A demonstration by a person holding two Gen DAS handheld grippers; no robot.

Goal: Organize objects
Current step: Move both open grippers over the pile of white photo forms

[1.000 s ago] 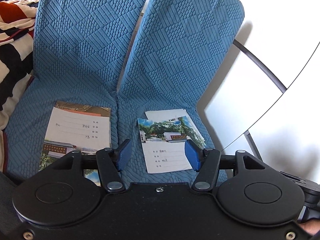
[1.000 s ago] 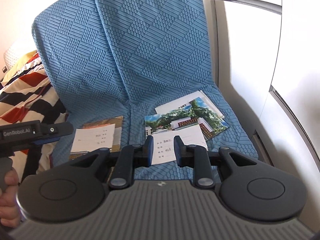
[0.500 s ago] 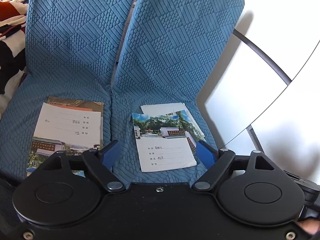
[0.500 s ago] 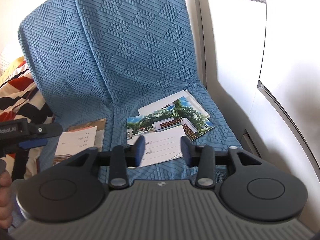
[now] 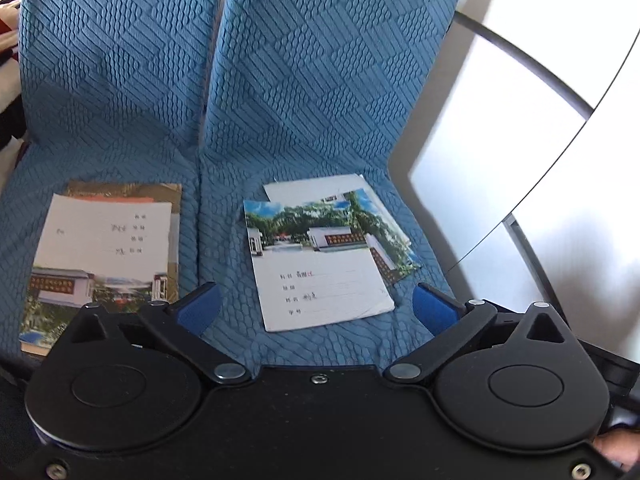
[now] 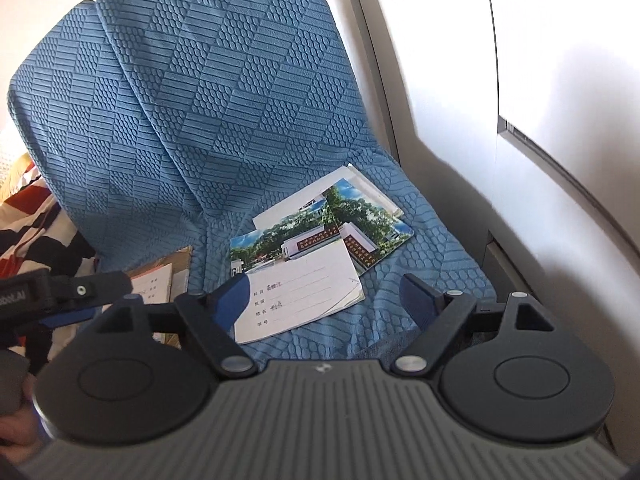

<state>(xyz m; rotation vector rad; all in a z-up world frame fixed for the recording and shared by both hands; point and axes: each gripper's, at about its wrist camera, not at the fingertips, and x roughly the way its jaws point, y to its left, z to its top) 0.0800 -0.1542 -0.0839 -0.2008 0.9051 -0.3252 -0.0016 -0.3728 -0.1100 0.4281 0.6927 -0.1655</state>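
Standing here watching, and both hands are lined up on the messy pile on the right-hand seat [image 5: 332,152]. There's a top notebook [image 5: 320,268] lying skewed over a second notebook [image 5: 384,236] and a white one [image 5: 312,186] underneath, all fanned out. The neater stack [image 5: 100,248] sits on the left seat cushion, well apart.

The left gripper [image 5: 316,306] has just been opening its fingers and they're spread about as wide as they go, nothing between them but seat fabric and the near edge of that top notebook. Same story for the right gripper [image 6: 320,300]: fingers just opened wide, holding nothing, with the top notebook's [image 6: 296,300] near corner sitting in the gap.

My take on doing this well: these are thin and floppy, lying flat on soft textured fabric, so a straight pinch from above probably just scrunches the cover. I'd slide one finger under the near edge, let the cushion give a bit, then close on the spine side. Take only the top one, or the fanned ones below will likely drag and slide off the seat's front.
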